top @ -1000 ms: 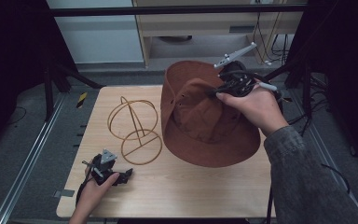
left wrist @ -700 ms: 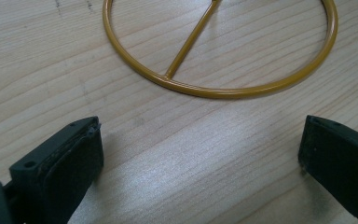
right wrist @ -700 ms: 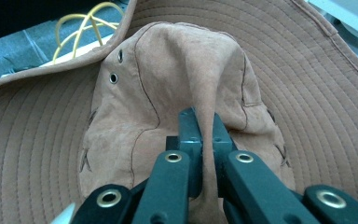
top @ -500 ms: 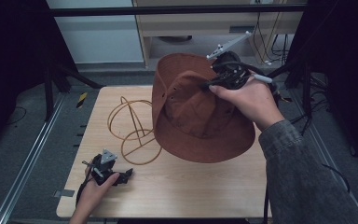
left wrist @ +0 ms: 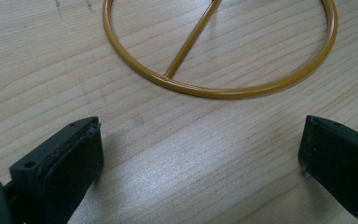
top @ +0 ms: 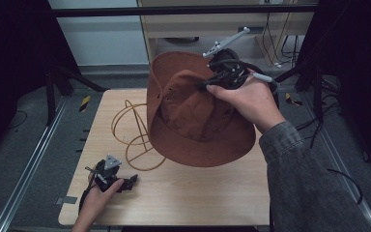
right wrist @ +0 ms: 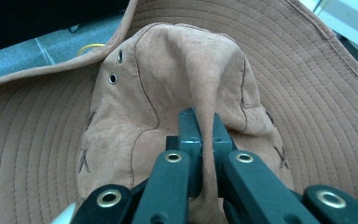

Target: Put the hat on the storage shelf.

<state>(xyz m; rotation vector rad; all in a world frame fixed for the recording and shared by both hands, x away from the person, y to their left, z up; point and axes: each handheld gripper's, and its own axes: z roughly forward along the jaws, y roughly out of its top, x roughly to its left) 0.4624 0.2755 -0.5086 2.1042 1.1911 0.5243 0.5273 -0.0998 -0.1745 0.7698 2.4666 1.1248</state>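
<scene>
1. The brown suede wide-brimmed hat [top: 193, 121] hangs tilted above the light wooden table [top: 207, 193], lifted off it, with no readable label on it.
2. The right gripper [top: 211, 83] pinches a fold of the hat's crown.
3. Left of the hat stands a yellow wire hat stand [top: 133, 130].
4. Nearer the person than the stand, the left gripper [top: 131, 180] rests on the table, jaws spread wide.

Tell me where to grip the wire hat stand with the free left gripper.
Probably the upright wire above the base ring, coming in level from the left gripper side: it is thin, the hat crowds the far side, and the ring lies flat on the table.
</scene>
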